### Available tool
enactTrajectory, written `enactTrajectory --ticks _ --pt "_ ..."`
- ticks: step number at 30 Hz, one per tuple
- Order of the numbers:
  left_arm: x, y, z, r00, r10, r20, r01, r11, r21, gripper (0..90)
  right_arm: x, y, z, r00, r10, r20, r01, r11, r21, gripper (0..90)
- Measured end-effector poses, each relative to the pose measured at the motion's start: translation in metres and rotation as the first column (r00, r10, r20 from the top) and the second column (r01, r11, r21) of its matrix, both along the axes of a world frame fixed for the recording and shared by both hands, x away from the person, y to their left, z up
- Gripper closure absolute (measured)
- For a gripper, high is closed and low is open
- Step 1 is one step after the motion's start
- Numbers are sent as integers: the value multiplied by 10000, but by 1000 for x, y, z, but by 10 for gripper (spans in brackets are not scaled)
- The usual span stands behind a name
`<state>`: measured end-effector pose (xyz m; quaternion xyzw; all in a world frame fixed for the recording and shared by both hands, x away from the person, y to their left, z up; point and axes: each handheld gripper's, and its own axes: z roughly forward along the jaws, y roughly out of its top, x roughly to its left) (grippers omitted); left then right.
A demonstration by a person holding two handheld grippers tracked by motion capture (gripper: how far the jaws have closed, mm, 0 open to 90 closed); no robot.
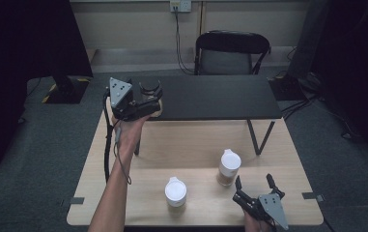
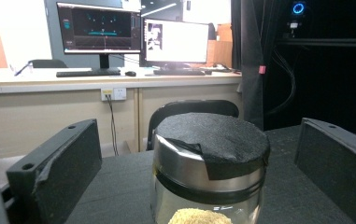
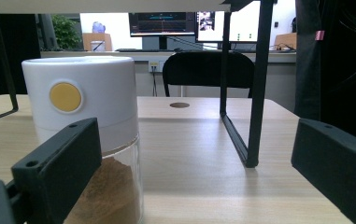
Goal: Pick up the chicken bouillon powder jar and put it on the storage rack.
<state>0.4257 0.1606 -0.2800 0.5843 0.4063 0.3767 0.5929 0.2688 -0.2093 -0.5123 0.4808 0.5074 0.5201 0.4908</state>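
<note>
Jar set on the shelf, my jaws let go.
My left jaws (image 1: 150, 93) stood apart around the jar (image 2: 208, 172); my right jaws (image 1: 254, 182) were open; next, back off cleanly.

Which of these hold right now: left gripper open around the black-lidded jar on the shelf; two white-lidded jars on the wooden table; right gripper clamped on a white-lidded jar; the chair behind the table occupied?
1. The left gripper is open, its jaws either side of the black-lidded jar on the black shelf. True.
2. Two white-lidded jars stand on the wooden table. True.
3. The right gripper is clamped on a white-lidded jar. False: its jaws stand open, with the jar beside the left jaw.
4. Someone sits on the chair. False: it is empty.
</note>
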Motion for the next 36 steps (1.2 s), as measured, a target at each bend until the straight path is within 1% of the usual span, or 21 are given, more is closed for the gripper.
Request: enactTrajectory --ticks 3,6,9,17,21,23,26,28,30,33,36 --pt "-2 2 4 9999 10 112 -10 10000 -4 2 0 0 0 10000 -2 1 2 10000 1 6" --pt "-7 5 9 9992 96 396 -95 10000 -23 2 0 0 0 10000 -1 -1 1 10000 2 6" --pt "-11 8 13 9984 176 541 -176 9998 -21 2 0 0 0 10000 -1 0 1 10000 -1 6" --pt "-23 18 24 9965 142 821 -127 9997 -195 0 0 0 0 10000 -3 1 3 10000 -1 6" --pt "-32 21 32 9936 187 1117 -158 9995 -267 0 0 0 0 10000 -2 0 2 10000 2 6" --pt "-36 22 36 9924 87 1224 -45 9994 -340 0 0 0 0 10000 -2 1 2 10000 1 6" --pt "-44 24 42 9879 -182 1539 214 9996 -190 3 0 0 0 10000 -2 2 2 10000 1 6" --pt "-50 24 44 9855 -171 1690 196 9997 -129 3 0 0 0 10000 -2 1 2 10000 1 6" --pt "-55 26 47 9845 -257 1737 297 9994 -204 2 0 0 0 10000 -1 -1 1 10000 0 6" --pt "-62 30 49 9838 -232 1779 298 9990 -344 2 0 0 0 10000 -2 1 2 10000 -1 6" --pt "-67 34 50 9824 -233 1854 309 9988 -383 2 0 0 0 10000 -2 -2 2 10000 0 6"
